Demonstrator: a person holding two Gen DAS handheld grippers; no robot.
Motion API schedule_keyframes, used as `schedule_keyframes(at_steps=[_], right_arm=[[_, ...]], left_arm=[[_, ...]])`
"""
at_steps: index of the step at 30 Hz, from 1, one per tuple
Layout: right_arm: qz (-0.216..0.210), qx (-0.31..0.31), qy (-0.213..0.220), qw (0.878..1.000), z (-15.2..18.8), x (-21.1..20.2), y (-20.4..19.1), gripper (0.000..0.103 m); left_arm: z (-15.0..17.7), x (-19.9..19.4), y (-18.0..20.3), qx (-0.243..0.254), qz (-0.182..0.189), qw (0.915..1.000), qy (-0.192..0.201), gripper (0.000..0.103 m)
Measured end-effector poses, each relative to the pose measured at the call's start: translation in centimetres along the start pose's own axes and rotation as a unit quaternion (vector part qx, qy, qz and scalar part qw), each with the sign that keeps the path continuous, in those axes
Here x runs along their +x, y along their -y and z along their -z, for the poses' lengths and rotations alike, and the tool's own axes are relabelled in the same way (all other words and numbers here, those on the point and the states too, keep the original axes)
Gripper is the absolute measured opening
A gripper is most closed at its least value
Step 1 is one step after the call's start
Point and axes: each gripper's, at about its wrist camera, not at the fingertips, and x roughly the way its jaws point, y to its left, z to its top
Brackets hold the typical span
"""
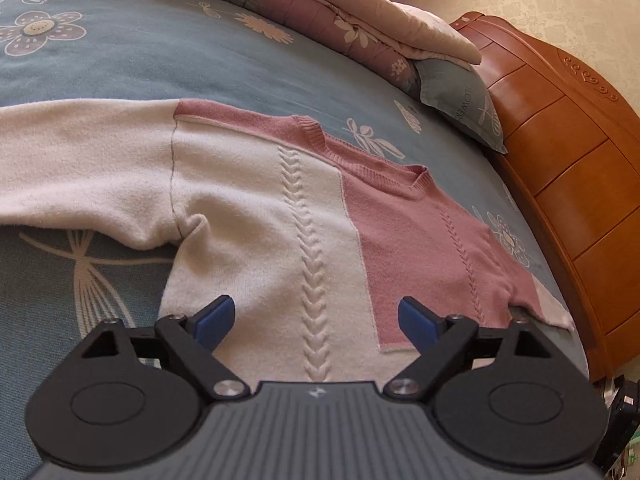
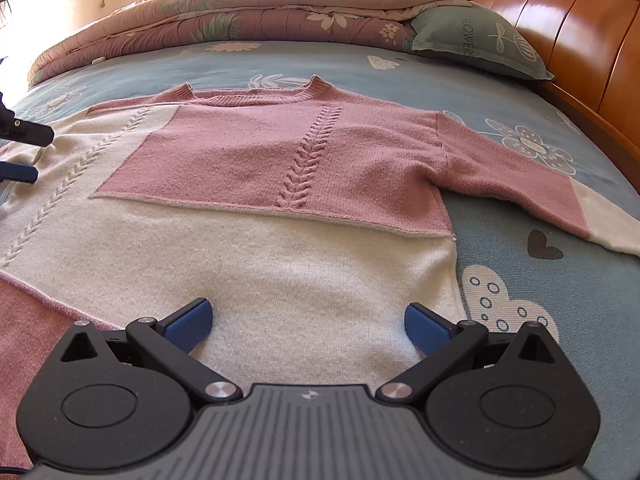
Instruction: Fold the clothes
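Note:
A pink and cream knitted sweater (image 2: pixel 256 160) lies flat, face up, on the bed, neck toward the far quilt, both sleeves spread out. In the left wrist view the sweater (image 1: pixel 280 200) runs across the frame, its cream sleeve (image 1: pixel 80 160) stretching left. My left gripper (image 1: pixel 318 312) hovers open over the cream body near the cable stitch, nothing between its blue pads. My right gripper (image 2: pixel 308 320) is open above the cream lower body near the hem. The left gripper's fingers (image 2: pixel 24 152) show at the left edge of the right wrist view.
The bed has a blue flowered sheet (image 2: pixel 520 280). A folded floral quilt (image 2: pixel 260 8) lies along the far side, with a grey-green pillow (image 2: pixel 480 40) beside it. A wooden headboard (image 1: pixel 560 140) rises on the right.

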Motion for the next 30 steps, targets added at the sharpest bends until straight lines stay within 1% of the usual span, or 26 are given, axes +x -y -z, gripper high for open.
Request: schedule_keyframes(at_steps=[1, 4, 5, 7, 8, 10, 12, 14, 22, 24, 27, 29, 30], right_arm=[[0.000, -0.001, -0.001, 1.000, 0.0, -0.1, 0.0, 0.103], [0.003, -0.007, -0.004, 1.000, 0.0, -0.2, -0.2, 0.103], [0.003, -0.007, -0.005, 1.000, 0.0, -0.2, -0.2, 0.103], [0.004, -0.008, -0.007, 1.000, -0.1, -0.3, -0.2, 0.103], [0.003, -0.009, -0.009, 1.000, -0.1, -0.3, -0.2, 0.103], [0.002, -0.008, -0.010, 1.000, -0.1, -0.3, -0.1, 0.103], [0.001, -0.008, -0.012, 1.000, -0.1, -0.4, -0.1, 0.103], [0.000, -0.008, -0.013, 1.000, -0.1, -0.4, -0.1, 0.103], [-0.002, -0.017, -0.016, 1.000, 0.0, -0.7, -0.1, 0.103], [-0.002, -0.019, -0.018, 1.000, 0.0, -0.8, -0.2, 0.103], [0.000, -0.023, -0.019, 1.000, 0.0, -0.9, -0.3, 0.103], [0.000, -0.025, -0.019, 0.999, 0.0, -0.9, -0.3, 0.103], [-0.001, -0.026, -0.020, 0.999, 0.0, -1.0, -0.3, 0.103]], left_arm=[[0.5, -0.1, -0.2, 0.008, 0.001, 1.0000, 0.001, 0.089], [0.1, -1.0, 0.0, 0.005, -0.011, 0.9996, -0.026, 0.089], [-0.5, -1.4, 0.3, 0.012, -0.016, 0.9995, -0.024, 0.089], [-2.1, -2.4, 0.8, 0.033, -0.022, 0.9992, 0.004, 0.089], [-2.9, -2.6, 0.9, 0.033, -0.023, 0.9991, 0.015, 0.091], [-5.2, -2.2, 0.4, 0.012, -0.025, 0.9992, 0.030, 0.092], [-6.7, -1.0, 0.0, -0.005, -0.026, 0.9991, 0.033, 0.092], [-7.7, 0.9, -0.3, -0.021, -0.027, 0.9990, 0.029, 0.092], [-10.1, 6.1, -3.7, -0.070, -0.059, 0.9952, 0.036, 0.092], [-11.3, 7.0, -4.3, -0.090, -0.055, 0.9936, 0.040, 0.092], [-13.4, 7.5, -5.1, -0.129, -0.053, 0.9892, 0.045, 0.092], [-14.7, 7.1, -5.0, -0.132, -0.056, 0.9888, 0.039, 0.092], [-15.0, 6.7, -4.7, -0.124, -0.062, 0.9896, 0.038, 0.092]])
